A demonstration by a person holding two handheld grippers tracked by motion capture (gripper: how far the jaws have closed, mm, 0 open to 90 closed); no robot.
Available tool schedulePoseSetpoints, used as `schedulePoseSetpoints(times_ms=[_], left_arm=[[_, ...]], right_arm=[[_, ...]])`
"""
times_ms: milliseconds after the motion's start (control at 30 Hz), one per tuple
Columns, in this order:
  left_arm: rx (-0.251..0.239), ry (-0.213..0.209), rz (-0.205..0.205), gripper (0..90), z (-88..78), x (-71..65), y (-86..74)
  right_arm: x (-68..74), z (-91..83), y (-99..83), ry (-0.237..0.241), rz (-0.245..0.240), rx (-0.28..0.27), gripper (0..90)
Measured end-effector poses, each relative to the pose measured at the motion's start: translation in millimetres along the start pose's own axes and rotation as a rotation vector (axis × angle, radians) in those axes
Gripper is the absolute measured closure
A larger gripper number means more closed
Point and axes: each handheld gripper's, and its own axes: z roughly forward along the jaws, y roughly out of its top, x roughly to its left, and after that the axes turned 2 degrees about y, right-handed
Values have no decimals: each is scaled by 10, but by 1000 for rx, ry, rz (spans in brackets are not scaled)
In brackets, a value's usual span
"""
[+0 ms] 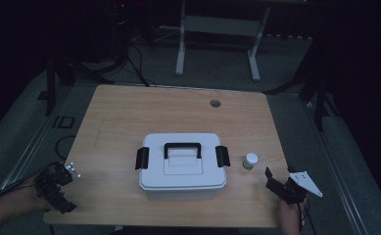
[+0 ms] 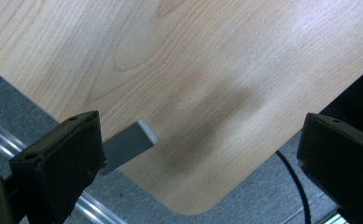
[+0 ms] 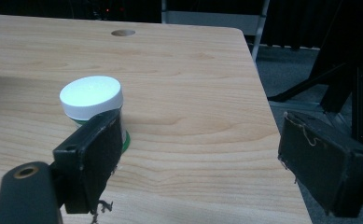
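Note:
A white plastic box (image 1: 182,169) with a black handle (image 1: 182,147) and black side latches sits closed at the table's middle. To its right stands a small jar (image 1: 250,160) with a white cap and green label. My right gripper (image 1: 273,181) is open just in front and to the right of the jar; in the right gripper view the jar (image 3: 91,99) stands behind the left jaw of that gripper (image 3: 202,126), outside the gap. Over the table's front left corner my left gripper (image 1: 56,188) is open; the left gripper view has the gripper (image 2: 200,135) wide with bare wood between the jaws.
The wooden table (image 1: 129,112) has a round cable hole (image 1: 215,103) near its far edge. Beyond it stand a white desk frame (image 1: 217,29) and dark stands on grey carpet. A table leg (image 2: 128,142) and a cable (image 2: 296,182) lie below the left corner.

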Motion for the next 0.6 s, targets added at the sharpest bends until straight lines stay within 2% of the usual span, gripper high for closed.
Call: schedulePoseSetpoints(times_ms=[233,533,600], left_arm=[[7,-9,12,3,-113,-16,41],[2,-21,40,3,-268,-38,178],[0,-20,49,3,-294,-46,216]], right_arm=[[10,4,2,-7,-7,6,131],[59,32,10,-7,-62,30,124],[61,33,10,-9,-62,31,124]])
